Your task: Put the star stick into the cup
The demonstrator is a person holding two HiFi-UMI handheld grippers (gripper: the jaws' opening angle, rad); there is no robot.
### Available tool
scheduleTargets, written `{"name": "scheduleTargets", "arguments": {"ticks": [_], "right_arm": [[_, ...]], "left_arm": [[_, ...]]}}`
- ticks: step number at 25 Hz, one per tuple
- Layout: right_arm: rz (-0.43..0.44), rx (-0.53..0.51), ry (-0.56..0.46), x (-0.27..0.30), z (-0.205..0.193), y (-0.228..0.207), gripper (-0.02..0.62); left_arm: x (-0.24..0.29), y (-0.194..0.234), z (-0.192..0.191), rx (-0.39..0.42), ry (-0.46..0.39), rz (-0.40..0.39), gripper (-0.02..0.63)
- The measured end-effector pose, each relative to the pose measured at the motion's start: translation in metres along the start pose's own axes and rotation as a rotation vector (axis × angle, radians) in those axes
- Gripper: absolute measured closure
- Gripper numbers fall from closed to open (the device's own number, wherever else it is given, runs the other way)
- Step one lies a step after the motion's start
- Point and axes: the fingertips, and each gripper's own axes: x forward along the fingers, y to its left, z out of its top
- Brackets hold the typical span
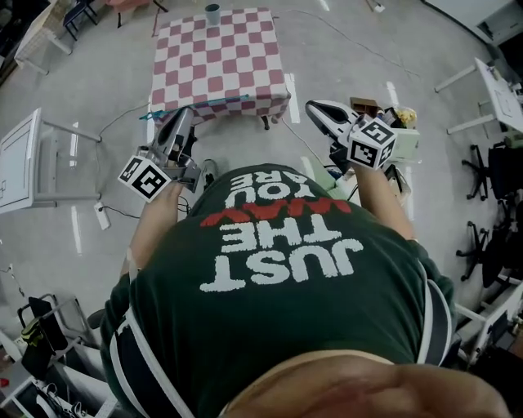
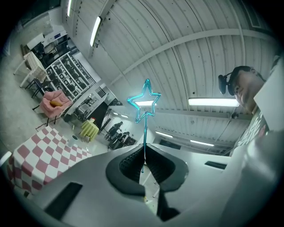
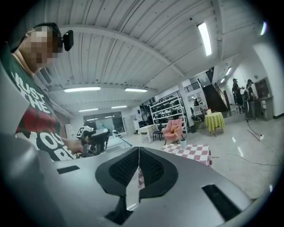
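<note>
A thin turquoise star stick (image 2: 144,105) stands up from my left gripper (image 2: 144,150), whose jaws are shut on its lower end. In the head view the left gripper (image 1: 185,116) is held in front of the person, short of the checked table (image 1: 245,73). The cup (image 1: 212,14) stands at the table's far edge, small and grey-blue, and shows as the cup (image 3: 183,143) in the right gripper view too. My right gripper (image 3: 139,150) is shut with nothing between its pads; in the head view the right gripper (image 1: 314,107) hangs to the right of the table's near corner.
The table (image 2: 37,155) carries a pink-and-white checked cloth. A white folding frame (image 1: 24,163) stands at the left, office chairs (image 1: 490,175) at the right, and cables (image 1: 122,214) trail over the floor. Shelving (image 3: 166,111), a pink armchair (image 3: 172,128) and people (image 3: 242,97) are farther off.
</note>
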Motion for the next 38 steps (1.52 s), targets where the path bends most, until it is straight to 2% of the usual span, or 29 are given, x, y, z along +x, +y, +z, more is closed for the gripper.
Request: {"name": "scheduleTargets", "arguments": {"ticks": [6, 10, 15, 20, 30, 38], "right_arm": [[-0.091, -0.009, 0.004, 0.066, 0.02, -0.034, 0.56], [-0.124, 0.003, 0.0, 0.137, 0.043, -0.049, 0.56], [-0.159, 0.012, -0.012, 0.223, 0.078, -0.07, 0.56], [-0.188, 0.018, 0.011, 0.284, 0.094, -0.09, 0.56], [-0.24, 0.051, 0.06, 0.328, 0.099, -0.13, 0.56], [-0.181, 0.067, 0.074, 0.337, 0.1, -0.179, 0.56]], "left_arm": [[0.036, 0.084, 0.029, -0.04, 0.003, -0.074, 0.588], [0.062, 0.15, 0.071, -0.057, 0.025, -0.118, 0.588], [0.091, 0.227, 0.129, -0.038, 0.052, -0.162, 0.588], [0.109, 0.289, 0.164, -0.044, 0.06, -0.177, 0.588], [0.131, 0.356, 0.176, -0.088, 0.075, -0.163, 0.588], [0.165, 0.371, 0.163, -0.062, 0.082, -0.096, 0.588]]}}
